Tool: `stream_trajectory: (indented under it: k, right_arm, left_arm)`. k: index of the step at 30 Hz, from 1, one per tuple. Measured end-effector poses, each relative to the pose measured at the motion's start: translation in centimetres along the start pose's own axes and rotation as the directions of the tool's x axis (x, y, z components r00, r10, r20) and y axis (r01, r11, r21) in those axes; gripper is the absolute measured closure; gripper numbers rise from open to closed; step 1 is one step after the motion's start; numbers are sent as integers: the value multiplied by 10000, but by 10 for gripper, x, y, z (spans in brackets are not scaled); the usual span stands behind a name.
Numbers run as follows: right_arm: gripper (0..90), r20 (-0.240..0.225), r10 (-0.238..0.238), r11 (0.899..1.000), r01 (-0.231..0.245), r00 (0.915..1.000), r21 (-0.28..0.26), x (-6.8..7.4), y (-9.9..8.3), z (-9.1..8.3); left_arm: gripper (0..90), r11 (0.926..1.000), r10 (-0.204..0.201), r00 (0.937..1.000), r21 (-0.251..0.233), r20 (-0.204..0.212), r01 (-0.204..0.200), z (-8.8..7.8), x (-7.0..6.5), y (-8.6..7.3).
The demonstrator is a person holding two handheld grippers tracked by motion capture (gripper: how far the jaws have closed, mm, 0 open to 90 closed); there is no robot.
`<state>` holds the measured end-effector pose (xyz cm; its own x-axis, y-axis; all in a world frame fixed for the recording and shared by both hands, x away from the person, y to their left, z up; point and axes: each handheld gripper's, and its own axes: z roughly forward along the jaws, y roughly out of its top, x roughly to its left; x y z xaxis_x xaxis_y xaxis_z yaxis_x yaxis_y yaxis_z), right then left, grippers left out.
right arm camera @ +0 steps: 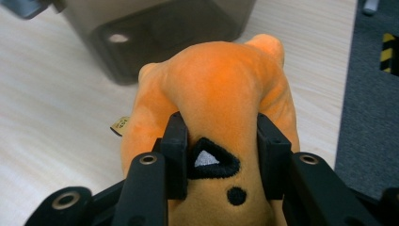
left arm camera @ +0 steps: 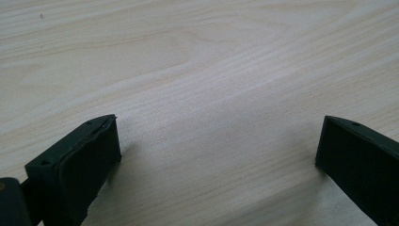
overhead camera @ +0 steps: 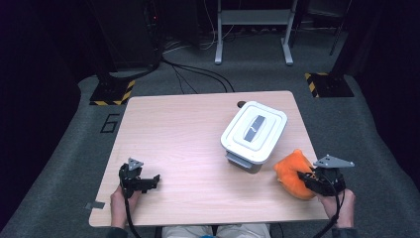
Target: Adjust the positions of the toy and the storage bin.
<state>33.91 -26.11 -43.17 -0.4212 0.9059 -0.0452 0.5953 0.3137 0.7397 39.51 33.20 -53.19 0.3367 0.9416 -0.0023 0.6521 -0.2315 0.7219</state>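
Beside lidded box (overhead camera: pixel 253 131): orange plush (overhead camera: pixel 292 171) clamped by right tool (overhead camera: pixel 308 179).

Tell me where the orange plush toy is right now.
The orange plush toy sits at the table's near right corner in the high view, clamped in the right gripper, just right of the lidded white container.

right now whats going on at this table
A person holds a gripper in each hand at a wooden table. The right gripper is shut on an orange plush toy near the table's right edge, beside a container with its white lid on. The left gripper rests open over bare wood, holding nothing.
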Motion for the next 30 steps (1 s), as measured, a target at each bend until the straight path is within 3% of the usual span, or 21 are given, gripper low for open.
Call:
stream_trajectory:
  k: [8,21,30]
  right_arm:
    - [624,660,482,9988,-475,9967,-116,-7,8,9]
    - [621,1209,522,9986,-510,9913,-131,-13,26,23]
    - [618,1719,713,9974,-686,9825,-216,-17,39,31]
  left_arm:
    - [2,10000,-6,10000,0,-2,6,0,0,0]
    - [2,10000,0,10000,2,-2,0,0,0,0]
    - [2,10000,-3,10000,0,-1,3,0,0,0]
